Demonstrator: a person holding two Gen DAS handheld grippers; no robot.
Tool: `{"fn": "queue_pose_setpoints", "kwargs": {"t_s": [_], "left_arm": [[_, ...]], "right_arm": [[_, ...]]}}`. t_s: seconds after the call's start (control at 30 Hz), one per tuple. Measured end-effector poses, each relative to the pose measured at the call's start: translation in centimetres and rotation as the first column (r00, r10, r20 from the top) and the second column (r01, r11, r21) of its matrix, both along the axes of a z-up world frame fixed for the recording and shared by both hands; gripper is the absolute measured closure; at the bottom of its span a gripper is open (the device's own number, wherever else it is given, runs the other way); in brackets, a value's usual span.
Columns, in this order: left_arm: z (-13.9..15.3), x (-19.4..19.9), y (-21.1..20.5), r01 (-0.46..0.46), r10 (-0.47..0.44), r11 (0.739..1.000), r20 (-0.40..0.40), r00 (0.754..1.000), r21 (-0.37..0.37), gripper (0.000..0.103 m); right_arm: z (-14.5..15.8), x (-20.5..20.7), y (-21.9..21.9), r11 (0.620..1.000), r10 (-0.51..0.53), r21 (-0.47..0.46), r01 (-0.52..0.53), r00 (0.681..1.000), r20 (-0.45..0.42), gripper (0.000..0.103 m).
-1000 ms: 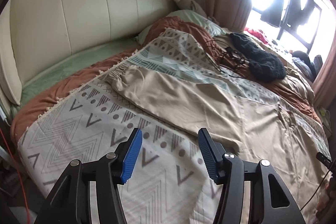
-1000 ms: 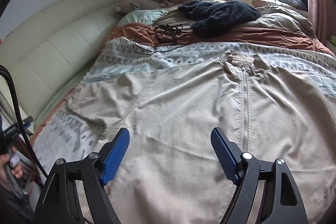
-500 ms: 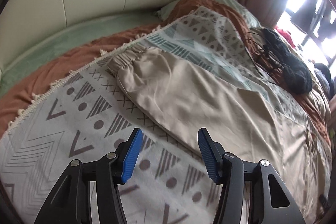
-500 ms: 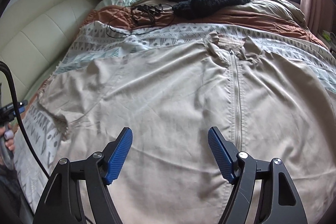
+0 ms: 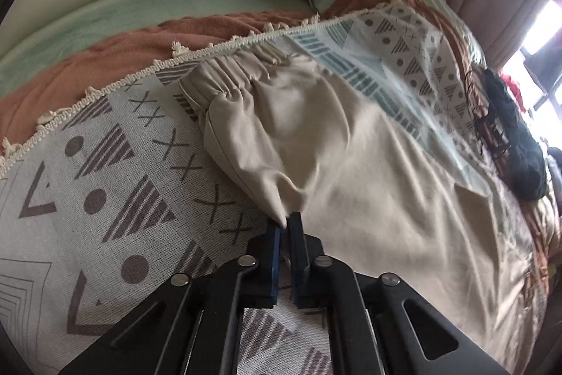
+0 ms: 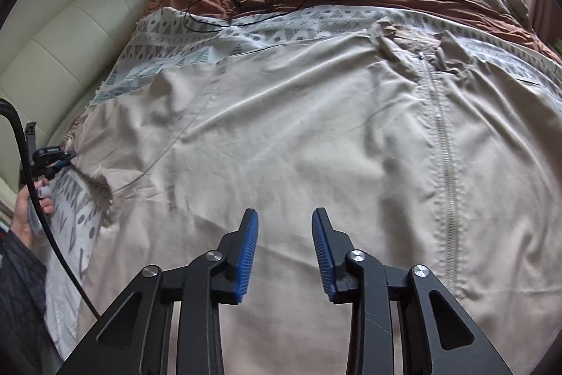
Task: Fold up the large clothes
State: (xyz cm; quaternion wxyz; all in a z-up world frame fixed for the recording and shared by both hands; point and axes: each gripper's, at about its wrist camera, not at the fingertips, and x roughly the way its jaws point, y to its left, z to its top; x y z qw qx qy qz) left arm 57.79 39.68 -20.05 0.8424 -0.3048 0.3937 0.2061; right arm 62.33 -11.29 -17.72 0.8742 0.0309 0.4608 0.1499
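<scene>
Left gripper (image 5: 285,227) clenched on jacket sleeve (image 5: 281,143) edge to fold it inward; right gripper (image 6: 285,234), unclenched, closing over the jacket body (image 6: 316,136) to pin it.

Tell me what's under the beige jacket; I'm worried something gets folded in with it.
The beige jacket lies on a patterned throw. Whatever lies under its middle is covered.

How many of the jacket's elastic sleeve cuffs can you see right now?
1. The gathered cuff lies on the patterned blanket by its fringed edge, at the end of the sleeve that the left gripper pinches. The other sleeve's cuff is out of view.
</scene>
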Motion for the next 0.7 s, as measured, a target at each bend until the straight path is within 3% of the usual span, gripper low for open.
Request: {"fn": "queue_pose_setpoints", "kwargs": {"t_s": [0.1, 0.2, 0.47, 0.7], "left_arm": [[3.0, -0.5, -0.7, 0.04, -0.043, 0.998, 0.054, 0.998, 0.055, 0.101], [6.9, -1.1, -1.5, 0.078, -0.088, 0.993, 0.11, 0.99, 0.09, 0.101], [16.2, -1.3, -5.4, 0.18, -0.209, 0.968, 0.167, 0.964, 0.172, 0.101], [22.1, -1.8, -10.5, 0.272, -0.319, 0.937, 0.216, 0.923, 0.222, 0.101]], "right_arm": [[-0.2, 0.3, 2.3, 0.998, 0.054, 0.045, -0.054, 0.998, -0.017, 0.088], [-0.3, 0.8, 4.9, 0.99, 0.108, 0.096, -0.105, 0.994, -0.031, 0.089], [-1.6, 2.0, 12.6, 0.947, 0.233, 0.25, -0.203, 0.968, -0.098, 0.093], [-4.0, 3.2, 16.9, 0.94, 0.259, 0.268, -0.21, 0.952, -0.161, 0.095]]}}
